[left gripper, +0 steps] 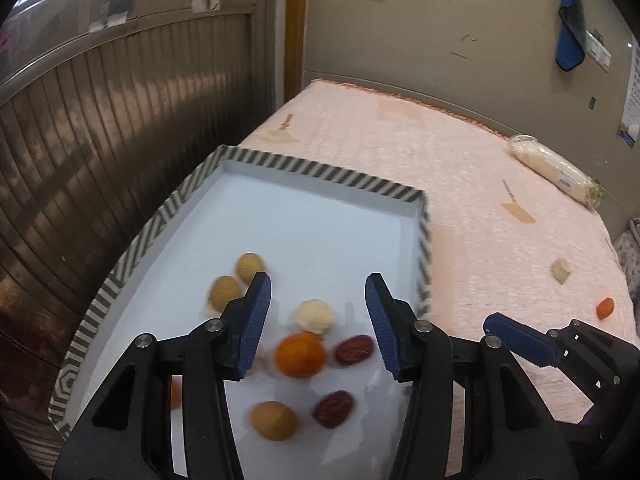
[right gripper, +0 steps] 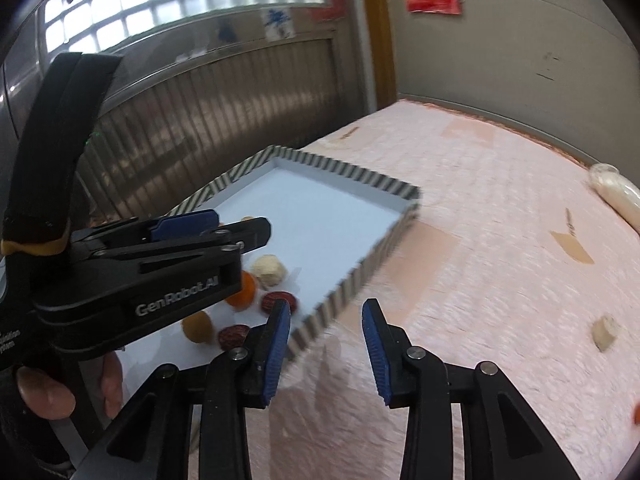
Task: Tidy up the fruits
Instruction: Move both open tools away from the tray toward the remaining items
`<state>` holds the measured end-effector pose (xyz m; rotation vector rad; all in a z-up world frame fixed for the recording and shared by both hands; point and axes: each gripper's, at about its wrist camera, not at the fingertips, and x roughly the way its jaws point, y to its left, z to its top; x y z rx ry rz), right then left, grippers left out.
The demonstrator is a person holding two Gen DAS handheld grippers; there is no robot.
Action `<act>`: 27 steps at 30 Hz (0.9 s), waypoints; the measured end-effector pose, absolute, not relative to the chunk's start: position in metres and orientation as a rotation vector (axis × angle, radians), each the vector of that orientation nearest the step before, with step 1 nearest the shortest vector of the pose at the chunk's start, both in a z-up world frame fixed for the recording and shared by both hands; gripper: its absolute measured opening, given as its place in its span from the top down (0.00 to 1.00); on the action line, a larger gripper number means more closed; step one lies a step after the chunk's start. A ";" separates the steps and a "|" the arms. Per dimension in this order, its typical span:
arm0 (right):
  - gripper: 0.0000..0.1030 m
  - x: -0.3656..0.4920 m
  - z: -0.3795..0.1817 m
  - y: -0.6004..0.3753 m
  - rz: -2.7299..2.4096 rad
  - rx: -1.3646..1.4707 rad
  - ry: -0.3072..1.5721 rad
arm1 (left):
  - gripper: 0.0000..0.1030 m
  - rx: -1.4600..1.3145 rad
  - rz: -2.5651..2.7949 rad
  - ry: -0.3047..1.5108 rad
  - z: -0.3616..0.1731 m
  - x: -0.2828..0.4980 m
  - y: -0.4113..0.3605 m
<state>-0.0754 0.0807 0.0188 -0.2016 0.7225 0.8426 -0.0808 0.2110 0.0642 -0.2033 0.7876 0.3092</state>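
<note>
The left gripper (left gripper: 318, 322) was held spread and empty above the striped-rimmed white tray (left gripper: 320, 172). Directly between and beneath its fingers lay a round, glossy orange (left gripper: 300, 355), flanked by wrinkled dark-red dates (left gripper: 353, 350), tan fruits and a pale one. The right gripper (right gripper: 326, 350) was likewise parted, holding nothing, over the pink cloth (right gripper: 500, 240) just right of the tray.

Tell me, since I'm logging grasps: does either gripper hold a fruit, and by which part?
Neither. The left gripper is open above the tray, the right gripper open over the cloth.
</note>
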 end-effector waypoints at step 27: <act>0.63 -0.036 0.012 -0.083 0.554 -0.080 0.762 | 0.52 -0.039 0.044 0.826 0.062 -0.020 0.051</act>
